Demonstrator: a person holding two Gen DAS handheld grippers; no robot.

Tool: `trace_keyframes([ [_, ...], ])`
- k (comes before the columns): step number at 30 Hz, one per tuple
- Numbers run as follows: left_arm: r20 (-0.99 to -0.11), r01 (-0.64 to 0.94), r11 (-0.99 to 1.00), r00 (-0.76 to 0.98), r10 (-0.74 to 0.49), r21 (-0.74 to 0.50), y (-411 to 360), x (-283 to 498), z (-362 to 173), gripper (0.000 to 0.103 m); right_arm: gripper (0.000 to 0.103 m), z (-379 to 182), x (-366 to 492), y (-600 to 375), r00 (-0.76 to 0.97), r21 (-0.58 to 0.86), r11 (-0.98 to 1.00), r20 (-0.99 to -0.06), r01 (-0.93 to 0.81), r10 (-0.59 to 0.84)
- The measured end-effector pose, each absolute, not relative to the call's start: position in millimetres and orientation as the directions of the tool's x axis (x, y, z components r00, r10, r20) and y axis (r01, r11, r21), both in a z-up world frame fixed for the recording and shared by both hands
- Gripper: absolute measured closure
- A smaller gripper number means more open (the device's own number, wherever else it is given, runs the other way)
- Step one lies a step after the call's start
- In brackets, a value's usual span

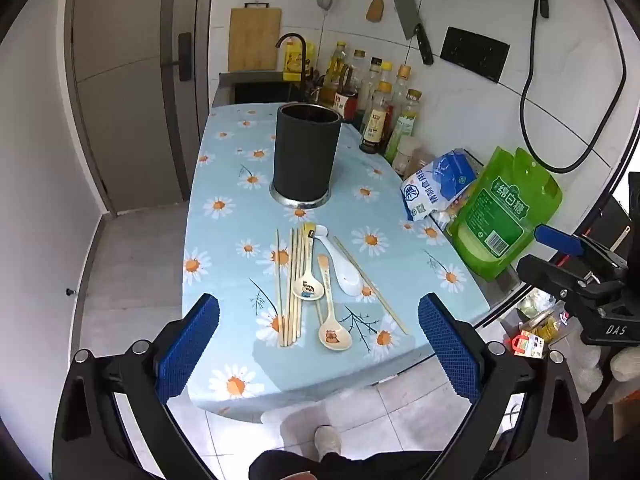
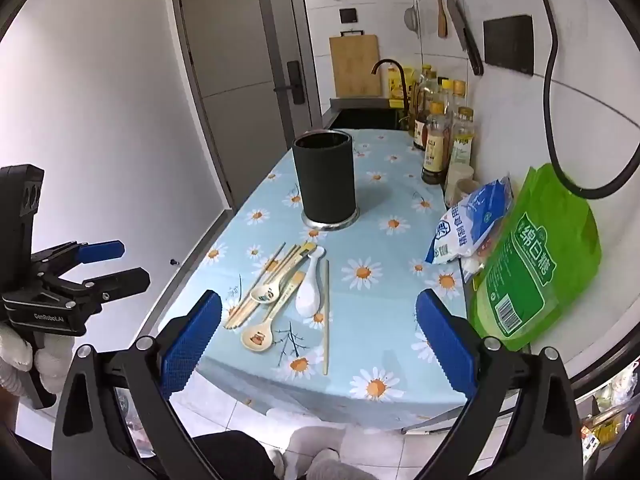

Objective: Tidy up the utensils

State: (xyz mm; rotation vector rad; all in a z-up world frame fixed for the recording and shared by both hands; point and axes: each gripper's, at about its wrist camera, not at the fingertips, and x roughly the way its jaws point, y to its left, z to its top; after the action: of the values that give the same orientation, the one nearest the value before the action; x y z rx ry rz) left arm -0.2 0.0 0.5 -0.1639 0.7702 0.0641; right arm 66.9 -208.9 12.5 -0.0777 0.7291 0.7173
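Observation:
A dark cylindrical utensil holder point(image 1: 306, 154) point(image 2: 325, 178) stands upright on the daisy-print tablecloth point(image 1: 224, 240) point(image 2: 384, 248). In front of it lie several wooden chopsticks point(image 1: 294, 288) point(image 2: 260, 292), one chopstick apart point(image 1: 370, 284) point(image 2: 326, 316), a white spoon point(image 1: 342, 266) point(image 2: 310, 286) and two cream cartoon spoons point(image 1: 308, 286) point(image 1: 332, 320) point(image 2: 264, 290) point(image 2: 260, 332). My left gripper point(image 1: 318, 352) hovers open over the table's near edge, nothing between its blue pads. My right gripper point(image 2: 318, 344) is open too, equally empty, above the near edge.
Oil and sauce bottles point(image 1: 376, 108) point(image 2: 440, 136) line the wall at the back right. A blue-white bag point(image 1: 438, 186) point(image 2: 470, 220) and a green bag point(image 1: 502, 216) point(image 2: 536, 264) stand at the right edge. A sink with faucet point(image 1: 294, 54) lies behind the table. A person's legs point(image 1: 332, 452) are below.

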Motion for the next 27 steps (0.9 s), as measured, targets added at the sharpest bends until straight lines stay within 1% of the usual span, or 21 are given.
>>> trace_keyframes([
  [3,-0.680,-0.117,0.986,0.734,0.004,-0.121,0,-3,4,0.007,0.006,16,66,-217,0.531,0.168,0.763,-0.625,-0.624,0.572],
  [4,-0.679,-0.129,0.983,0.734,0.005,-0.132,0,-7,-1,0.007,0.006,11,62,-213,0.536,0.140,0.765,-0.635,-0.628,0.556],
  [9,-0.715,-0.122,0.986,0.699,0.003,-0.115,0,2,6,0.007,0.006,5,76,-211,0.497,0.170,0.758,-0.662,-0.630,0.562],
  [12,-0.725,-0.124,0.980,0.688,-0.027,-0.154,0,6,2,0.007,0.006,2,80,-216,0.490,0.186,0.752,-0.655,-0.633,0.575],
  [27,-0.719,-0.127,0.977,0.694,-0.036,-0.172,8,17,0,0.007,0.006,7,85,-204,0.488,0.195,0.754,-0.656,-0.627,0.575],
])
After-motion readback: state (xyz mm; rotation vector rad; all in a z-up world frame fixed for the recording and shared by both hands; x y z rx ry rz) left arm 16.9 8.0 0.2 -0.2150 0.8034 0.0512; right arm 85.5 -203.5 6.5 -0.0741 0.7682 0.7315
